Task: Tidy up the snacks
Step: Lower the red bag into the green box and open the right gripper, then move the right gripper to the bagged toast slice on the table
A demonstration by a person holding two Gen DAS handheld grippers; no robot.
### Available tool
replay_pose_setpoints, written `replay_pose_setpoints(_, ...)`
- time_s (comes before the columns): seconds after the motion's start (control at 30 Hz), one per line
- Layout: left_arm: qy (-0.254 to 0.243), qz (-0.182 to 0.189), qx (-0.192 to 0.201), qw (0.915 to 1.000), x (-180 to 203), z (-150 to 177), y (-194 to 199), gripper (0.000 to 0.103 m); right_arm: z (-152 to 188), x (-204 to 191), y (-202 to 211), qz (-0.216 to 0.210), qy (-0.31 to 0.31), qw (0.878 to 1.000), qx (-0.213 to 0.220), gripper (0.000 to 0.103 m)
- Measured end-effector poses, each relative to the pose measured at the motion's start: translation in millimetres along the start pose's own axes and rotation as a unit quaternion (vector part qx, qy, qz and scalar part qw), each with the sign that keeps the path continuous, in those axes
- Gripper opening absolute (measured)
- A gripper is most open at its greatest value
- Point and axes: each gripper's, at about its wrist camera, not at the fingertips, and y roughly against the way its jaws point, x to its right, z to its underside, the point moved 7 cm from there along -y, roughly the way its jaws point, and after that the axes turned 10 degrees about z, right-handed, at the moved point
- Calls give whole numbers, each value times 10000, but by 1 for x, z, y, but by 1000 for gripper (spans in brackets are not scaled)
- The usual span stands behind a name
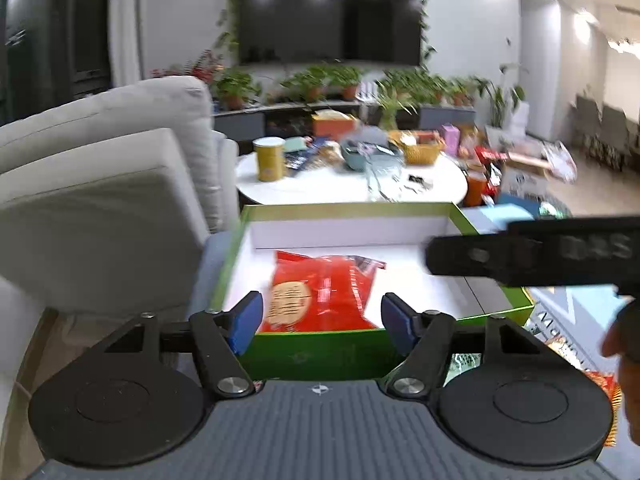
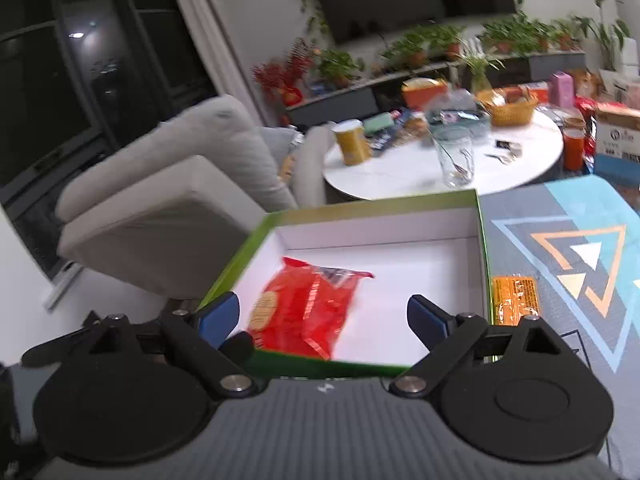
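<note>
Lying crinkly in the white-lined green box (image 2: 372,205), glossy red snack bag (image 2: 304,308); both claws released, empty.

No lettering reads clearly: print on the red snack packet (image 2: 300,312), the orange label (image 2: 514,300) at three o'clock, and the cardboard carton (image 2: 618,136) stays blurred.

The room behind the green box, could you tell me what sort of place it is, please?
Most likely a home living room: a wall-mounted television above a row of potted plants, a cushioned sofa, and a round white table crowded with snacks.
</note>
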Motion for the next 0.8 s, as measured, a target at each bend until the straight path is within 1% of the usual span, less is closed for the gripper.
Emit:
replay_pose_setpoints(0.17,68,-156,74,9998,-10,12,30,63,20,-6,24,-73,268,9996,65,49)
replay_pose_setpoints(0.27,141,-257,74,9995,-14,25,46,63,32,-7,35,-69,379,9992,91,49)
replay_pose_setpoints(0.43,231,-33,10,9997,-8,51,67,63,56,-10,45,-178,434,9989,-46,49)
replay_pose_setpoints(0.6,431,76,-224,9988,-5,88,77,63,78,-14,47,-264,479,9982,-241,49)
replay_pose_setpoints(0.7,637,274,-461,9965,-4,108,74,63,89,-19,45,-324,534,9973,-382,49)
replay_pose_setpoints(0.8,730,241,-605,9952,-5,123,69,63,97,-23,42,-315,600,9965,-487,49)
